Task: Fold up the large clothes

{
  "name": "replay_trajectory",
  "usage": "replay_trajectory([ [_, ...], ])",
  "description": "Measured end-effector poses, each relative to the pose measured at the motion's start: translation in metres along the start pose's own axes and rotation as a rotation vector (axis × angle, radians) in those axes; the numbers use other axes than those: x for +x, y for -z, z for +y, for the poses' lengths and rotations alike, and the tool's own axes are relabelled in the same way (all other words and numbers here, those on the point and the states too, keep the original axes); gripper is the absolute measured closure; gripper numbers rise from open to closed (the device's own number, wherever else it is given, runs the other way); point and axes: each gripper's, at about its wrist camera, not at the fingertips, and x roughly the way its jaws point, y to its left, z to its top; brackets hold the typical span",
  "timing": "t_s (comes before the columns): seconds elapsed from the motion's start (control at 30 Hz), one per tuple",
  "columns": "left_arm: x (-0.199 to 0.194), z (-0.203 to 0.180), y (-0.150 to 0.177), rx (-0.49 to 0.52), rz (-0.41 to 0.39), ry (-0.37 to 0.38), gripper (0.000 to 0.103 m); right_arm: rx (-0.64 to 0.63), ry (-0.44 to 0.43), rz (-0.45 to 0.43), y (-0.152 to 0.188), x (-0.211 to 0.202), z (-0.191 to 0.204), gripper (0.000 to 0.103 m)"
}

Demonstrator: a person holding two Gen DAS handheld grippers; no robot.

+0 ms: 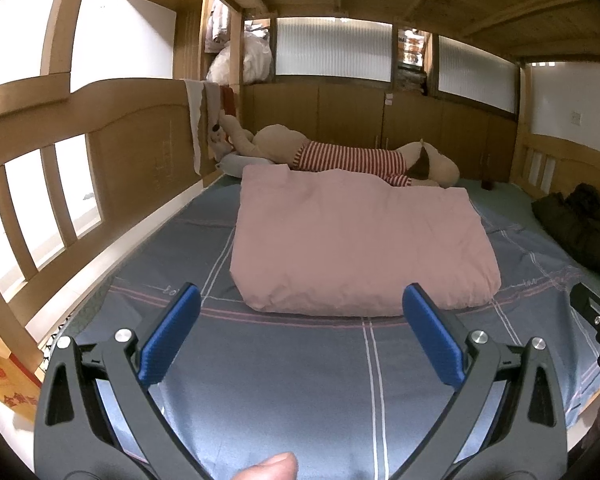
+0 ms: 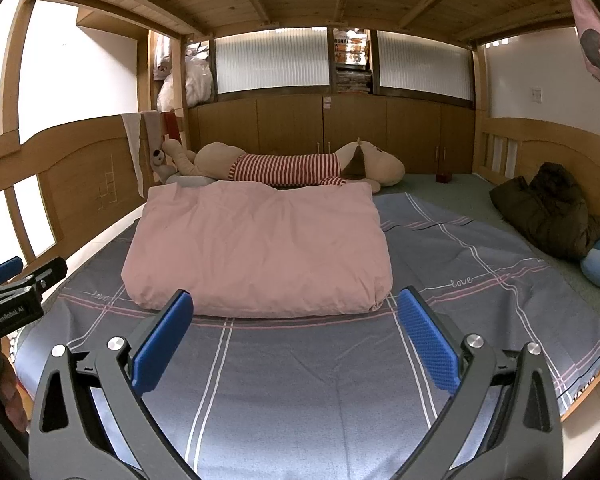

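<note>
Two hand-held grippers (image 1: 300, 336) (image 2: 296, 338) gape, apparently above bedsheet (image 2: 300, 380).

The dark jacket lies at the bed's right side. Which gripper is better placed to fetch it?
Right, probably. The right gripper is open and sees the dark jacket whole, while from the left gripper, also open, the jacket sits at the far right edge, beyond the right gripper.

Plaid-sheeted bed (image 2: 300, 380); pink quilt (image 2: 260, 248), plush dog (image 2: 292, 166), dark jacket (image 2: 548, 208) atop
</note>
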Motion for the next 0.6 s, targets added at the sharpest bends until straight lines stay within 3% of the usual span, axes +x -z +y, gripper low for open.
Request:
replay_trajectory([
  [0.6, -0.003, -0.012, 0.0, 0.044, -0.013, 0.032, 0.002, -0.004, -0.002, 0.007, 0.005, 0.001, -0.003, 0.001],
])
